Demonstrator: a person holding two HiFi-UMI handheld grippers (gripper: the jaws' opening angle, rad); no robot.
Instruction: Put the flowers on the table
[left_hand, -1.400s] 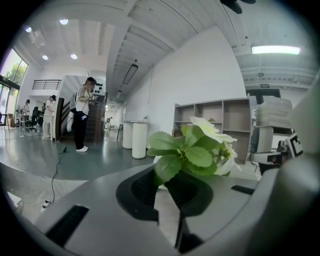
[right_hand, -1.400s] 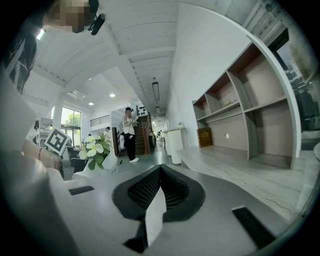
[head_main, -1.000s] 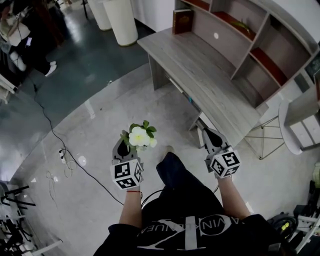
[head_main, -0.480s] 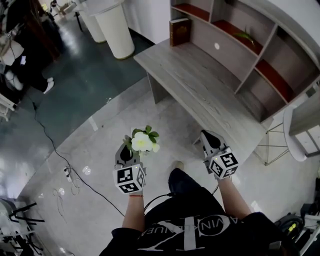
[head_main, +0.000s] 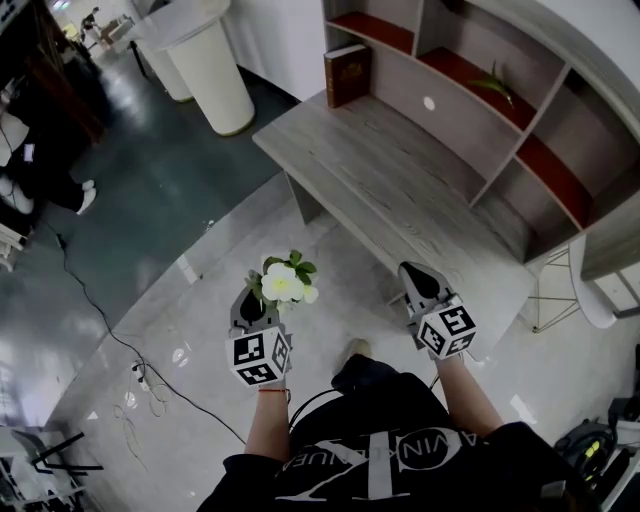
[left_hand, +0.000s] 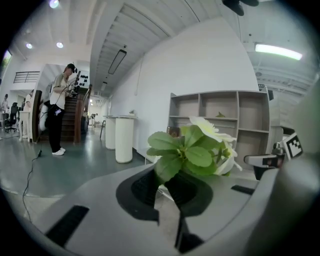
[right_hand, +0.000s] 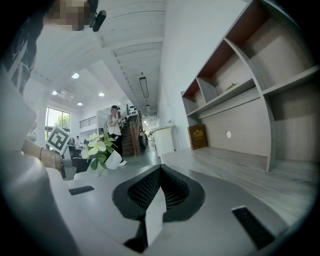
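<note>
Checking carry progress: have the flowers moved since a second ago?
Yes. The flowers, clamped in the left gripper, now sit nearer the wooden table's front edge than before.

The head camera looks steeply down from above onto the left gripper (head_main: 252, 299) and right gripper (head_main: 415, 276), the long grey wood-grain table (head_main: 400, 190) ahead of their jaws. Each gripper camera rides close behind its own jaws, facing nearly level along them. All three share the white-petalled, green-leaved flowers (head_main: 283, 283) at the left gripper's tips.
</note>
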